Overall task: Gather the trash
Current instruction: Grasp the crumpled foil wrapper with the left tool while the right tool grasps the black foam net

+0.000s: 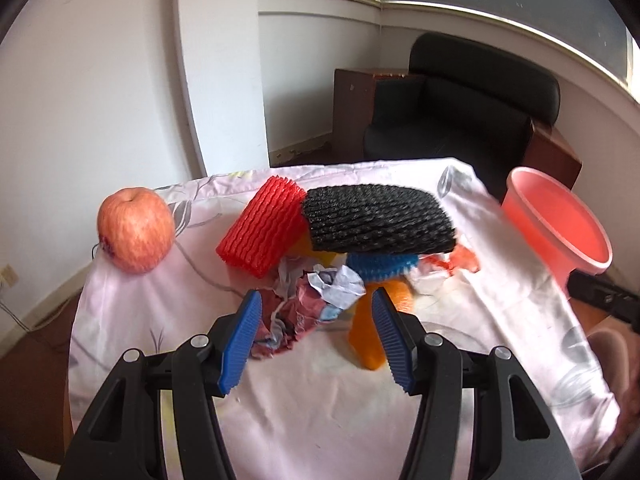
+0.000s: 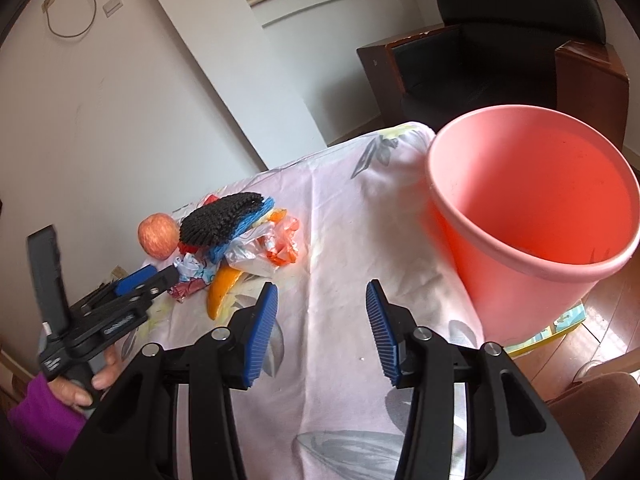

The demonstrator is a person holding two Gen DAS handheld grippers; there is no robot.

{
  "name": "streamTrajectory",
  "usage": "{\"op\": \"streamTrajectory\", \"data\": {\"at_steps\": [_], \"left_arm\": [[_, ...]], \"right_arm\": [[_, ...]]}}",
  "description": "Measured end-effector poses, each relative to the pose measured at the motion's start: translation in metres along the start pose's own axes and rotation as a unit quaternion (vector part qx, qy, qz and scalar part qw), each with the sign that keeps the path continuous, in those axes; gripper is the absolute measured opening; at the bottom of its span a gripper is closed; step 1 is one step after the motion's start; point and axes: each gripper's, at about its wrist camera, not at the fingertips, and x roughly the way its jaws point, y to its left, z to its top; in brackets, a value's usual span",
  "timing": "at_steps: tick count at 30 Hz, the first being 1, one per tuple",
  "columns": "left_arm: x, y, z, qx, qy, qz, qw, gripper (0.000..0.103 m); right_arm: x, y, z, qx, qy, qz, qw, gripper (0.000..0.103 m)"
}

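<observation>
On the far left of the desk (image 1: pixel 120 320), which carries a pale flowered cloth, an apple (image 1: pixel 136 229) stands alone, to the left of the trash pile and apart from it. The pile itself is in the middle of the cloth: a red foam fruit net (image 1: pixel 262 226) leans at its left side, a black foam net (image 1: pixel 378 218) lies across the top, a blue foam net (image 1: pixel 378 266) shows under the black one, and an orange peel (image 1: pixel 366 334) and a crumpled wrapper (image 1: pixel 304 308) lie at the front of the pile. To the right of the pile some thin plastic bags (image 2: pixel 264 254) are spread on the cloth. The left claw (image 1: pixel 316 338) is open and empty; its blue pads stand on both sides of the crumpled wrapper, close to it, but they do not press on it. Further right, the right claw (image 2: pixel 322 330) is also open and holds nothing; only bare cloth is between its pads. At the far right of the pile, well apart from it, a pink bucket (image 2: pixel 532 256) stands at the edge of the desk, and the part of its inside that can be seen has nothing in it. I judge that the task is at its very beginning: no piece is collected yet, the whole pile is left, and the wrapper is probably the first piece to be taken.
</observation>
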Motion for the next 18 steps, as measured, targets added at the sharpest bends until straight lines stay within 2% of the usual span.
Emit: {"op": "streamTrajectory", "data": {"at_steps": [2,4,5,8,13,18], "left_arm": [[0.008,0.001,0.0,0.004,0.003,0.0,1.0,0.056],[0.012,0.003,-0.001,0.006,0.004,-0.001,1.0,0.052],[0.013,0.004,-0.002,0.005,0.005,-0.004,1.0,0.042],[0.014,0.008,-0.005,-0.002,0.006,-0.009,0.9999,0.031],[0.002,0.02,-0.01,-0.026,-0.001,-0.031,0.9992,0.028],[-0.011,0.033,-0.018,-0.052,-0.007,-0.047,0.9975,0.028]], "right_arm": [[0.003,0.005,0.004,-0.003,0.008,0.017,1.0,0.047],[0.005,0.013,0.009,-0.01,0.012,0.035,0.999,0.047],[0.005,0.017,0.011,-0.015,0.013,0.043,0.999,0.047],[0.01,0.031,0.02,-0.031,0.017,0.062,0.997,0.047],[0.031,0.053,0.035,-0.044,0.036,0.077,0.995,0.047],[0.058,0.068,0.047,-0.051,0.05,0.073,0.995,0.047]]}}
